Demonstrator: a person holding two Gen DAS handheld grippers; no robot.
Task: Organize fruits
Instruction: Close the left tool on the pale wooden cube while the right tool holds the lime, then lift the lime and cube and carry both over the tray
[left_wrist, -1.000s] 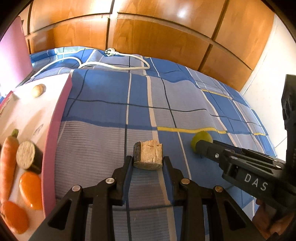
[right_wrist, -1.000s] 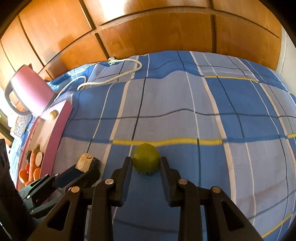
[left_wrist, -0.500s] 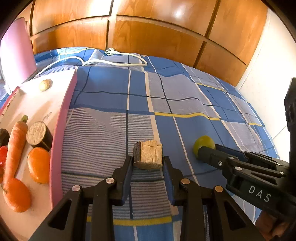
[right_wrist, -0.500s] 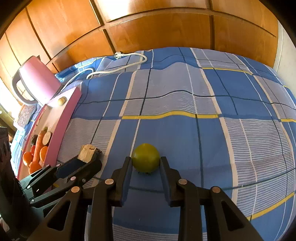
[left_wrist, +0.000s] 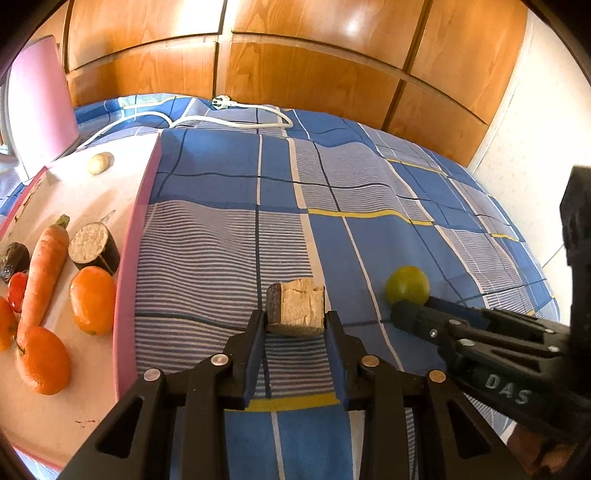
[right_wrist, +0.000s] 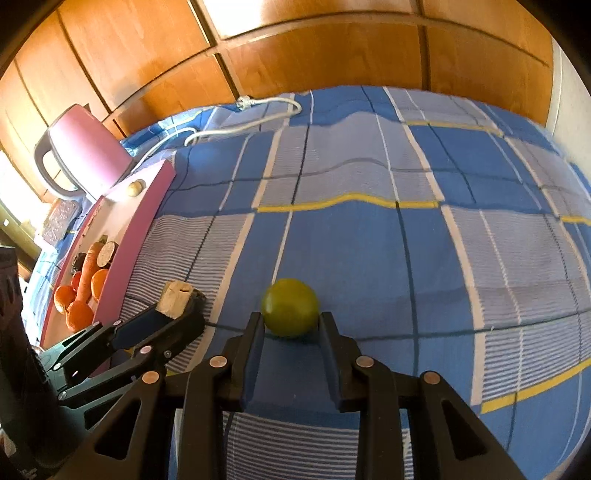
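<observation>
- Two items in transit, both right of the pink tray (left_wrist: 127, 258): left claw (left_wrist: 295, 325) clamps a cut chunk (left_wrist: 297, 308), right claw (right_wrist: 291, 326) clamps a green fruit (right_wrist: 290, 306).
- Oranges (left_wrist: 92, 299) and carrot (left_wrist: 44, 273) lie on tray; two placements remain.

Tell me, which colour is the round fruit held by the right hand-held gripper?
The round fruit is yellowish green, seen best in the right wrist view.

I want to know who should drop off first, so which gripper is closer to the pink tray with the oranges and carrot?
Left. The left gripper, shut on the cut brown chunk, is beside the pink tray. The right gripper, shut on the green fruit, is on the left gripper's far side from the tray.
</observation>
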